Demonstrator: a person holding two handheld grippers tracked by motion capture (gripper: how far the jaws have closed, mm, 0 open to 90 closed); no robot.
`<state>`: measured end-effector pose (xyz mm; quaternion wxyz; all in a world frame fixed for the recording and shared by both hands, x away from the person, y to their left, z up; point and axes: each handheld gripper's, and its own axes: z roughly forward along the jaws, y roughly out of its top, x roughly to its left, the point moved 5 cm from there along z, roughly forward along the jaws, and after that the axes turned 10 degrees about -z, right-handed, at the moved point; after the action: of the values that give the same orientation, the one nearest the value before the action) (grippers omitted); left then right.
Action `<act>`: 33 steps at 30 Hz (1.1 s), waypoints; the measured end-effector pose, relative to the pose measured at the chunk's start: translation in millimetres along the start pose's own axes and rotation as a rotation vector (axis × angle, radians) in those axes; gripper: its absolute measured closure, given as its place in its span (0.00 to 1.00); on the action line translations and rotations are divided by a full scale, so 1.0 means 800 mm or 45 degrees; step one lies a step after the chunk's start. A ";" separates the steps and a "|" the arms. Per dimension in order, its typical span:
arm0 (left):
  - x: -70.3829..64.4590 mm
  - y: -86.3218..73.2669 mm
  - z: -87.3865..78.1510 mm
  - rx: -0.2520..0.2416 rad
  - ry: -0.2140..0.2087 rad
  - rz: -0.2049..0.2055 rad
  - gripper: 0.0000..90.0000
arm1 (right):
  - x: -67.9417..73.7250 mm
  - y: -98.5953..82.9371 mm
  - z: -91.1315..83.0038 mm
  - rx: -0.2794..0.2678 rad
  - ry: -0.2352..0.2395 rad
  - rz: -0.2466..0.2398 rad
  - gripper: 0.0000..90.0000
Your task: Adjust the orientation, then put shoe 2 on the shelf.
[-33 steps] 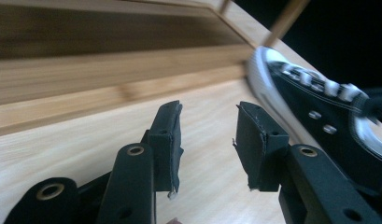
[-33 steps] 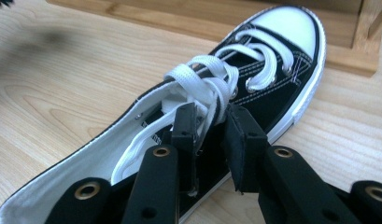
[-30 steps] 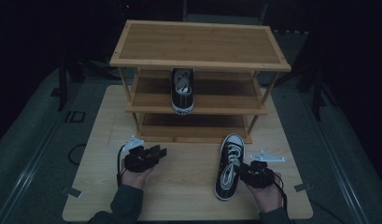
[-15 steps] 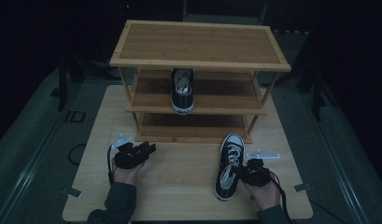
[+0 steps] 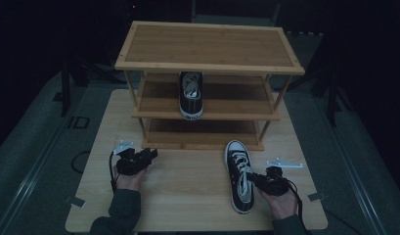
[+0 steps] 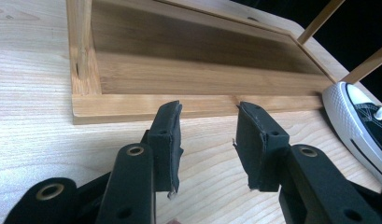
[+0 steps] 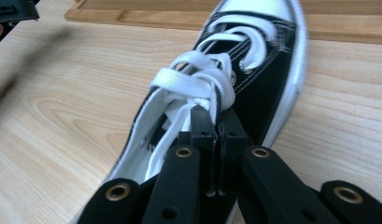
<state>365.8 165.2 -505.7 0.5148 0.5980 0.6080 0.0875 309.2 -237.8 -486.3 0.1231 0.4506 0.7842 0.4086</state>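
A black canvas shoe [image 5: 239,176] with white laces lies on the wooden table [image 5: 188,200], toe toward a bamboo shoe rack [image 5: 207,44]. My right gripper [image 5: 258,180] is at the shoe's right side, its jaws shut on the canvas edge by the laces [image 7: 215,119]. The matching shoe [image 5: 191,95] stands on the rack's middle shelf, toe forward. My left gripper [image 5: 149,154] hovers low at the table's left front, open and holding nothing [image 6: 207,114], and points at the rack's bottom shelf [image 6: 193,74]. The first shoe's white toe [image 6: 354,123] shows at the right of the left gripper view.
The rack has three tiers, with thin posts at its corners, and fills the back half of the table. Bare tabletop lies between the two hands. Small tape marks sit at the table's front corners. Dark floor surrounds the table.
My left gripper has shifted a little to the left and stays open. The shoe has turned slightly in the right gripper, its heel swinging to the right.
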 end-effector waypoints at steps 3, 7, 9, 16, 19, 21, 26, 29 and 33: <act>0.001 0.000 0.001 0.002 0.004 0.002 0.67 | 0.006 0.001 -0.001 -0.008 0.016 -0.016 0.98; 0.002 0.000 0.003 0.004 -0.001 -0.008 0.67 | 0.010 0.003 -0.004 -0.022 0.042 -0.001 0.98; 0.002 0.000 0.002 0.003 -0.002 -0.007 0.67 | 0.009 0.004 -0.007 -0.038 0.052 0.011 0.98; 0.001 -0.001 0.004 0.006 -0.002 -0.009 0.67 | 0.012 0.012 -0.023 -0.093 0.092 0.046 0.98; 0.001 -0.002 0.004 0.006 0.000 -0.011 0.67 | 0.016 0.016 -0.028 -0.106 0.101 0.042 0.98; 0.001 -0.001 0.005 0.006 0.002 -0.010 0.67 | 0.020 0.019 -0.032 -0.117 0.106 0.036 0.98; 0.001 -0.002 0.005 0.008 0.001 -0.010 0.67 | 0.028 0.027 -0.042 -0.142 0.134 0.022 0.98; 0.001 -0.002 0.005 0.007 0.001 -0.010 0.67 | 0.033 0.031 -0.046 -0.144 0.144 0.010 0.98; 0.002 -0.002 0.007 0.013 0.017 -0.008 0.67 | 0.042 0.040 -0.053 -0.154 0.167 -0.027 0.98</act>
<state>369.3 163.1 -510.6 0.5081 0.5981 0.6137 0.0868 285.7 -225.1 -429.4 0.1027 0.4063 0.7692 0.4824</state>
